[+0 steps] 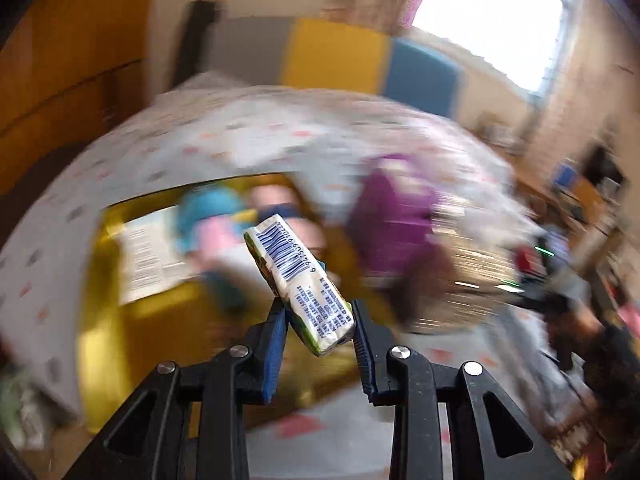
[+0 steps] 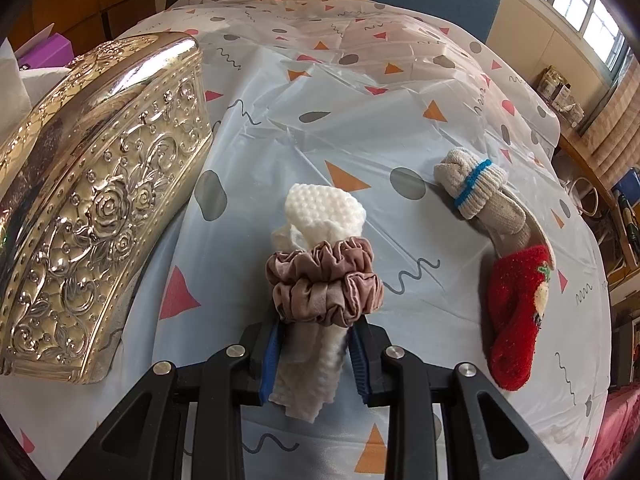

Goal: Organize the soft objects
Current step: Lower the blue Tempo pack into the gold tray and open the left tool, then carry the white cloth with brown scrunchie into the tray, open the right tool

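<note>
Left wrist view: left hand-held gripper (image 1: 320, 316) pinches a tissue packet (image 1: 298, 276) — apparently carrying it — while right hand-held gripper (image 2: 316, 328) clamps a scrunchie-bound cloth (image 2: 320, 256).

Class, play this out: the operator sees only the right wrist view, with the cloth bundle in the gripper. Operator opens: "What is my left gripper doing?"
Observer: The left gripper is shut on a small packet with a barcode printed on it.
Operator: Is the packet lying flat?
Observer: No, it stands tilted between the fingers, barcode end up and leaning left.
Operator: What lies beneath it?
Observer: A yellow container, blurred, holding a blue and pink item that I cannot identify.
Operator: Anything else nearby?
Observer: A purple object sits to the right, too blurred to name.
</note>
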Demonstrator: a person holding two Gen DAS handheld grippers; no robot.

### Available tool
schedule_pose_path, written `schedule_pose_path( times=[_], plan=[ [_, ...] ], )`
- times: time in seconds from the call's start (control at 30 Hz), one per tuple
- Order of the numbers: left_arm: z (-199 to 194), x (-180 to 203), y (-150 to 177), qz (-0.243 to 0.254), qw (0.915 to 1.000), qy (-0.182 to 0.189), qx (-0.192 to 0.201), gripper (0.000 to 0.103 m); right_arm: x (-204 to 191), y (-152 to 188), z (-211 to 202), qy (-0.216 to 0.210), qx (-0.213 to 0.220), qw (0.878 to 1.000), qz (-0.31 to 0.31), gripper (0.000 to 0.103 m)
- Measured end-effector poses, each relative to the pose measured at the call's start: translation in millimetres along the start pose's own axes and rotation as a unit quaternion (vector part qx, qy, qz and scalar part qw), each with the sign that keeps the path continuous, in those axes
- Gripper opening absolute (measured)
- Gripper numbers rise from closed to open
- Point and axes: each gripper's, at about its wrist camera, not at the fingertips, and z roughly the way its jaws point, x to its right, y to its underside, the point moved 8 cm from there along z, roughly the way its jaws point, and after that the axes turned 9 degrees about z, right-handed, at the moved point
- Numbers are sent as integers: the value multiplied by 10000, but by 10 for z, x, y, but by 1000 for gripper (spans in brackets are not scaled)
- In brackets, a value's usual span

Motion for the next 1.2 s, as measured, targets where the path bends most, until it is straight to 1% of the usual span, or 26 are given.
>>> schedule_pose_path(
  times=[0.1, 0.17, 0.27, 0.37, 0.4, 0.43, 0.5, 0.6, 0.7, 0.77, 0.83, 0.9, 0.97, 1.03, 1.2],
  plan=[
    [122, -398, 83, -343, 9987, -321, -218, 32, 3, 8, -3, -4, 4, 10000, 3, 30],
    [222, -526, 158, -327, 9976, -466, -405, 32, 4, 9, -2, -8, 8, 10000, -4, 30],
    [385, -642, 225, -264, 9966, -500, -595, 33, 11, 5, -1, -15, 5, 10000, 17, 30],
    [502, -641, 208, -224, 9963, -557, -613, 38, 12, -5, 3, -17, 9, 10000, 14, 30],
    [552, -641, 192, -216, 9962, -578, -616, 45, 17, -7, 4, -19, 8, 10000, 18, 30],
    [563, -655, 169, -272, 9963, -575, -575, 56, 19, -10, 5, -24, 8, 10000, 24, 30],
    [550, -664, 133, -434, 9970, -507, -402, 64, 25, -17, 10, -39, 8, 10000, 48, 30],
    [464, -675, 89, -488, 9970, -573, -182, 64, 31, -31, 19, -60, 11, 10000, 72, 30],
    [420, -705, 160, -542, 9957, -718, -218, 64, 32, -52, 36, -74, 17, 9999, 86, 30],
    [387, -758, 260, -621, 9923, -1014, -346, 64, 31, -59, 43, -69, 19, 9999, 87, 30],
    [361, -794, 332, -661, 9899, -1194, -391, 64, 29, -64, 50, -56, 25, 10000, 78, 30],
    [300, -843, 389, -803, 9860, -1396, -433, 64, 27, -74, 58, -57, 31, 9999, 84, 30],
    [233, -851, 402, -863, 9847, -1473, -358, 64, 28, -83, 65, -74, 26, 9999, 137, 30],
    [181, -837, 404, -932, 9844, -1457, -323, 65, 32, -89, 68, -82, 20, 9998, 175, 29],
    [30, -725, 312, -823, 9859, -1458, -65, 69, 51, -129, 98, -110, 7, 9995, 304, 30]
  ],
)
